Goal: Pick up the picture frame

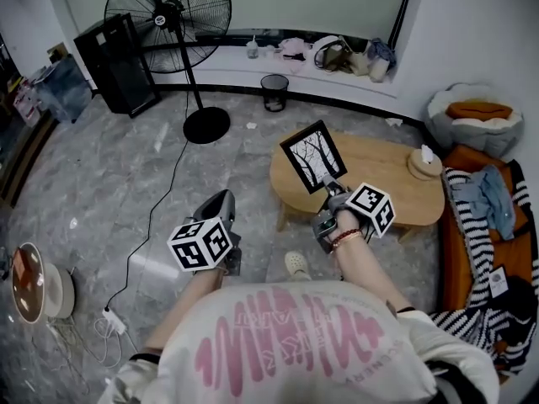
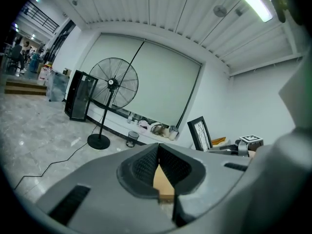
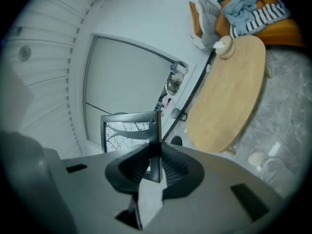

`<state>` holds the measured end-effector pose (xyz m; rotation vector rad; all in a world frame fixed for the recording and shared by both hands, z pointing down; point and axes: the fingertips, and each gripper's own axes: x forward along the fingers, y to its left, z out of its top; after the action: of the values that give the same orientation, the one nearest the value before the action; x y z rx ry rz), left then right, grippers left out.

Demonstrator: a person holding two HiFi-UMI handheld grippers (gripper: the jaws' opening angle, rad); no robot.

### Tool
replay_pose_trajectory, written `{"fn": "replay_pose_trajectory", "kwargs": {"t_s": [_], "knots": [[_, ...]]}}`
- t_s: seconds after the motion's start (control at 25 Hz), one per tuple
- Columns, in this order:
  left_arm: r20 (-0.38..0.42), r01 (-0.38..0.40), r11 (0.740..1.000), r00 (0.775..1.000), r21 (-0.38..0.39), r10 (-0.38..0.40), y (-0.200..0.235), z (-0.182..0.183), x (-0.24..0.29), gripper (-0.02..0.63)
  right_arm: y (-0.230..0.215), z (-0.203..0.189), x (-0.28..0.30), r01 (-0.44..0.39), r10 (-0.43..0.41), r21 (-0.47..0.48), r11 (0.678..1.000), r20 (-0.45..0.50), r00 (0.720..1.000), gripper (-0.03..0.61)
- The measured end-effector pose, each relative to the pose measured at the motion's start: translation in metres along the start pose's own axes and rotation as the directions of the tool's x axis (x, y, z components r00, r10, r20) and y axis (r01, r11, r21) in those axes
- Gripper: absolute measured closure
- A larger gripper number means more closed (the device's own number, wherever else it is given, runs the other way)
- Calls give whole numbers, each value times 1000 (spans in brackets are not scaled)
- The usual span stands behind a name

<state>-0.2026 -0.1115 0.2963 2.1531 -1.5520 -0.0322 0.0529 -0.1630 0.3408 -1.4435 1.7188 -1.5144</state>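
The picture frame [image 1: 313,154] is black, with a bare-tree print. It hangs tilted in the air above the left end of the round wooden table [image 1: 396,179]. My right gripper [image 1: 330,190] is shut on its lower corner. In the right gripper view the frame's [image 3: 127,130] edge is pinched between the two pads, and the table [image 3: 229,91] lies well below. My left gripper [image 1: 223,204] hovers over the floor to the left of the table, holding nothing, its tips [image 2: 157,147] touching. In its view the frame [image 2: 201,133] stands to the right.
A tall standing fan [image 1: 168,11] and a black bin [image 1: 274,91] stand behind the table. A round tissue holder [image 1: 424,162] sits on the table's right end. An orange sofa with striped cloth [image 1: 476,225] is on the right. A cable [image 1: 160,217] trails across the floor.
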Motion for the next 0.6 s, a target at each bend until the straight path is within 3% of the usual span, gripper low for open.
{"fn": "replay_pose_trajectory", "kwargs": {"t_s": [0.12, 0.32, 0.6], "knots": [[12, -6, 1000, 1000, 11, 5, -1, 1, -2, 611, 20, 0, -2, -29, 30, -150, 988, 0, 1000, 500], [18, -27, 1000, 999, 8, 27, 4, -3, -5, 611, 42, -7, -10, -45, 48, -363, 931, 2, 999, 502], [22, -35, 999, 999, 5, 35, 3, -9, -12, 611, 36, -10, -21, -6, 17, -465, 885, 20, 1000, 502]]}}
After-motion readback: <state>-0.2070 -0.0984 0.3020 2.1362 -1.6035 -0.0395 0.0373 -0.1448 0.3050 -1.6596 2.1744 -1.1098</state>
